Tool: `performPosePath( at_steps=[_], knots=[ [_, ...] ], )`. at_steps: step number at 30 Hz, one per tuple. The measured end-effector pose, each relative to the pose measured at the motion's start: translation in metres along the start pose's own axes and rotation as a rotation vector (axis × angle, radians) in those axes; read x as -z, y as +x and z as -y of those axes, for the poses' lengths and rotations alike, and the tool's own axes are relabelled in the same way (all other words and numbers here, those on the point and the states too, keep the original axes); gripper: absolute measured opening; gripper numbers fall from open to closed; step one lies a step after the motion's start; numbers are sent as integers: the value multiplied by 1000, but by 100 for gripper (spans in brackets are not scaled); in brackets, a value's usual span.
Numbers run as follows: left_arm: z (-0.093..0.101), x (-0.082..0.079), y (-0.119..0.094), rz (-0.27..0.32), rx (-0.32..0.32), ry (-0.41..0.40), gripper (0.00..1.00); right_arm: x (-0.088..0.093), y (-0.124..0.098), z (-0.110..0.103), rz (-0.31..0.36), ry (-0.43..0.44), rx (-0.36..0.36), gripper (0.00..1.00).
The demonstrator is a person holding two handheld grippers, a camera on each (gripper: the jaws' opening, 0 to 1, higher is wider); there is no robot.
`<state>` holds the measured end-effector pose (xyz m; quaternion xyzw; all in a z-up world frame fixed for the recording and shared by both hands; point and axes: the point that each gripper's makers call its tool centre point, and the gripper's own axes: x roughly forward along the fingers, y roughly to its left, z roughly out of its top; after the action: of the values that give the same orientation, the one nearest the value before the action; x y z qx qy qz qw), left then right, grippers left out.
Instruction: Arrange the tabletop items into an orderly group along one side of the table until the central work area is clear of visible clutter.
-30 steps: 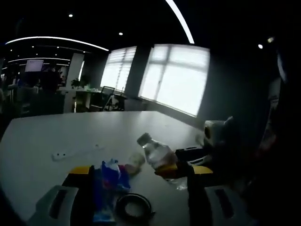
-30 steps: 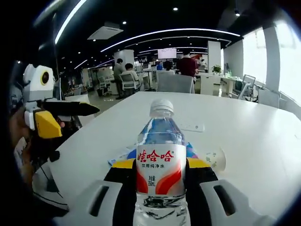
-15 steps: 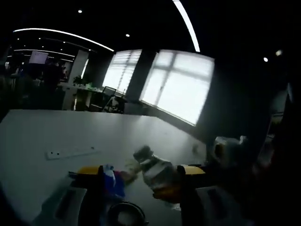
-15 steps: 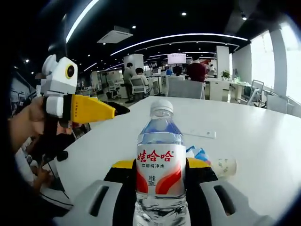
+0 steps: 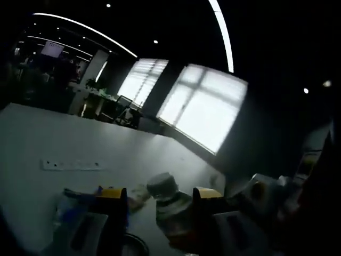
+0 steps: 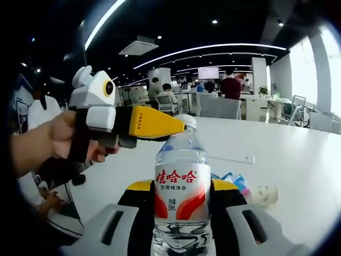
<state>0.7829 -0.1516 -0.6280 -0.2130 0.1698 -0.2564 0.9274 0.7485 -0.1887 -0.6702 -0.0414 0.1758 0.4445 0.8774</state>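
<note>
left claw point(image 6: 176, 128) crowding bottle point(image 6: 181, 186); table point(image 6: 303, 160) open

Open-plan office, dark ceiling, bright windows

Curved ceiling light strips point(image 6: 213, 49) and spot lamps glow above rows of desks and office chairs point(image 6: 218, 106); large blinded windows point(image 5: 205, 114) wash out white (overexposed), while a wall screen point(image 6: 208, 72) hangs far behind.

Left gripper point(image 6: 176, 128): white body, yellow-black jaws.

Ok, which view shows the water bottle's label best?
The right gripper view: the water bottle stands upright between the right claw's jaws, its red and white label facing the camera, well lit. The left gripper view shows the bottle dim and blurred, label unreadable.
</note>
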Motion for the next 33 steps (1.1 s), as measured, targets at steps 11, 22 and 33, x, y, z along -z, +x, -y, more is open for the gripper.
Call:
performPosePath(
  at_steps=[11,22,33],
  knots=[
    [1,-8,3,60,49,-153,34,-9,0,-9,45,-3,-40,34],
    [2,-16,2,93,70,-208,26,-14,3,-17,74,-5,-81,34],
    [1,-12,3,77,53,-153,24,-6,6,-18,56,10,-89,34]
  ],
)
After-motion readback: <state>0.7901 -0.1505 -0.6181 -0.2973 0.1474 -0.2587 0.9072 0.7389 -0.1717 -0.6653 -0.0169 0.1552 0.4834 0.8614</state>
